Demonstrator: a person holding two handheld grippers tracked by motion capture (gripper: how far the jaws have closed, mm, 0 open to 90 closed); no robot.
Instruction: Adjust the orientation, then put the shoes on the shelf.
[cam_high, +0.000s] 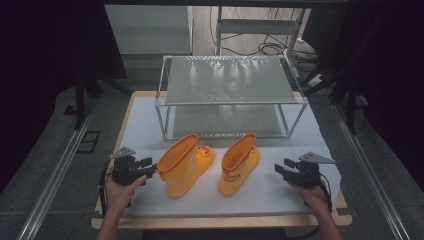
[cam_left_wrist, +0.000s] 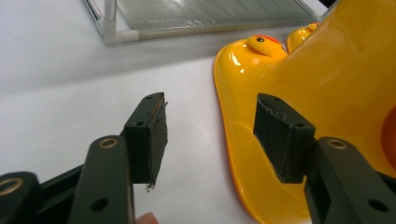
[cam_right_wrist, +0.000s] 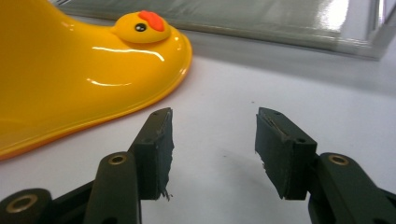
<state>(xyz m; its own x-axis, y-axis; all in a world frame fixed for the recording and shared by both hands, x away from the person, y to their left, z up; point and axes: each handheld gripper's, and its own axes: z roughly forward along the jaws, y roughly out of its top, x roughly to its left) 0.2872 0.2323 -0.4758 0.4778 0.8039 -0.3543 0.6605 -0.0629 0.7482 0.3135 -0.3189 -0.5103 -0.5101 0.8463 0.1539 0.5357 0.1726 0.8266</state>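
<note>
two yellow boots lie between open grippers

two yellow duck-faced boots lie on their sides on the white table (cam_high: 150, 125), in front of the wire shelf rack (cam_high: 230, 95). the left boot (cam_high: 185, 162) is just beside the left gripper (cam_high: 148, 167), whose jaws stand apart, one pad against the boot's shaft, nothing clamped. the right boot (cam_high: 239, 162) lies a little way from the right gripper (cam_high: 280, 171), whose jaws also stand apart over bare table.

Two glossy yellow rubber boots with orange linings lie tipped on the white table, openings toward the near-left. The left boot (cam_high: 186, 164) bears a duck face on its toe; the right boot (cam_high: 239, 163) lies just beside it.
</note>
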